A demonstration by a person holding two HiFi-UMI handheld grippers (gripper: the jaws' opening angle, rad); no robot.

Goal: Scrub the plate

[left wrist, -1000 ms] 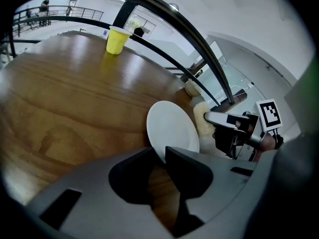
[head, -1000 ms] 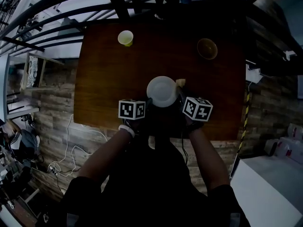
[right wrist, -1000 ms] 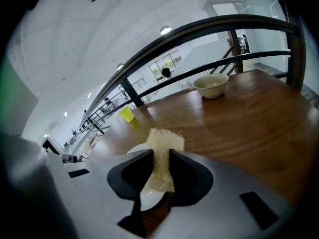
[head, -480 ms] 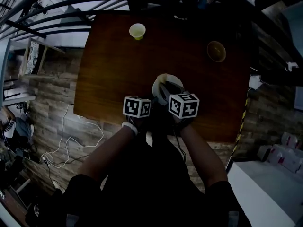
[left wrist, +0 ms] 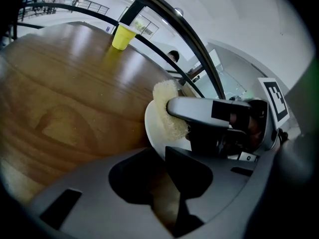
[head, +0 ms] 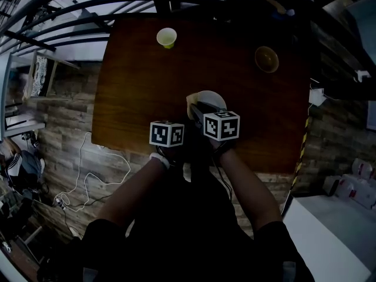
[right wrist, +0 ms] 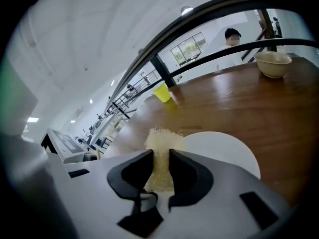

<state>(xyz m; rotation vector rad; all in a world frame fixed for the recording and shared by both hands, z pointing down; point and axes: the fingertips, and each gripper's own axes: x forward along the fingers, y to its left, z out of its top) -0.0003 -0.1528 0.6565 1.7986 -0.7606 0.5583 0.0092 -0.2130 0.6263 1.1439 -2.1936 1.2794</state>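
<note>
A white plate (head: 212,100) lies near the front middle of the brown wooden table (head: 135,87). My left gripper (head: 184,124) is shut on the plate's near rim; in the left gripper view the rim (left wrist: 151,133) runs between the jaws. My right gripper (head: 195,108) is shut on a pale yellow sponge (head: 190,103) and presses it on the plate's left edge. The right gripper view has the sponge (right wrist: 160,156) pinched between both jaws, with the plate (right wrist: 224,151) behind it. In the left gripper view the sponge (left wrist: 167,114) rests on the plate under the right gripper's finger (left wrist: 209,112).
A yellow cup (head: 167,37) stands at the table's far left and a tan bowl (head: 266,59) at the far right. Dark railings run beyond the far edge. Brick floor and cables lie left of the table.
The right gripper has carried the sponge from the plate's right rim across to its left edge. The left gripper keeps its hold on the near rim.
</note>
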